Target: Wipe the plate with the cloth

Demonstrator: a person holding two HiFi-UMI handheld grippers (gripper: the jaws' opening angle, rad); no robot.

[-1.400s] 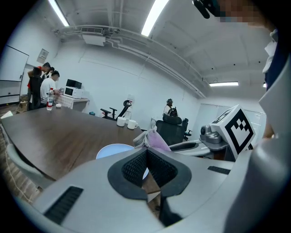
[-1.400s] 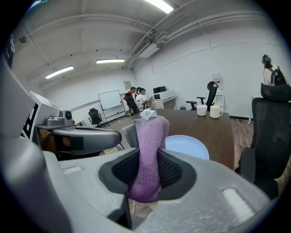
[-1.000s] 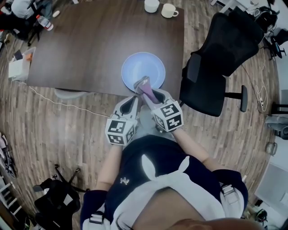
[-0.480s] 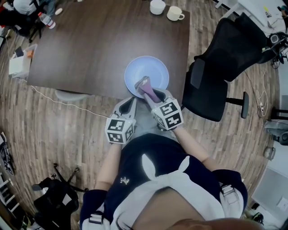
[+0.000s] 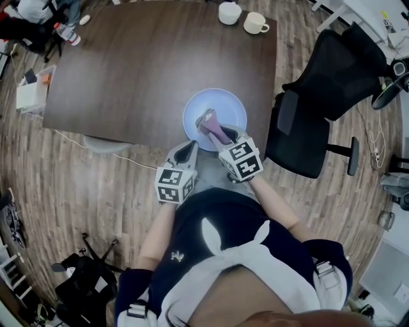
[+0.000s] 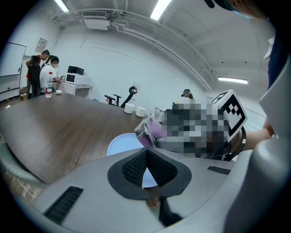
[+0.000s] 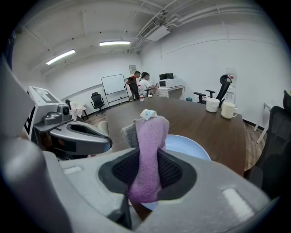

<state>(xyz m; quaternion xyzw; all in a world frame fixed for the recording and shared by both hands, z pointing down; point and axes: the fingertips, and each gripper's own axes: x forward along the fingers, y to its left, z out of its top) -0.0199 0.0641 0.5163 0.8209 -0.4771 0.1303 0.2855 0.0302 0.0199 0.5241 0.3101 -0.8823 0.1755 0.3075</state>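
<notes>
Claws edge forward
Right claw [image 5: 223,135] carries the cloth [image 5: 213,124] further over the plate [image 5: 227,104] — left claw [image 5: 188,149] nears its lower-left rim.

white mug [image 5: 255,23] and cup [image 5: 229,12] stand on the dark table [image 5: 140,70], black chair [image 5: 332,76] beside.

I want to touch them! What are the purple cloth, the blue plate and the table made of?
The cloth looks like soft fleece or microfibre: fuzzy and matte. The plate seems ceramic or plastic, smooth and evenly pale blue; I can't tell which. The table looks like dark wood or laminate, with grain streaks.
</notes>
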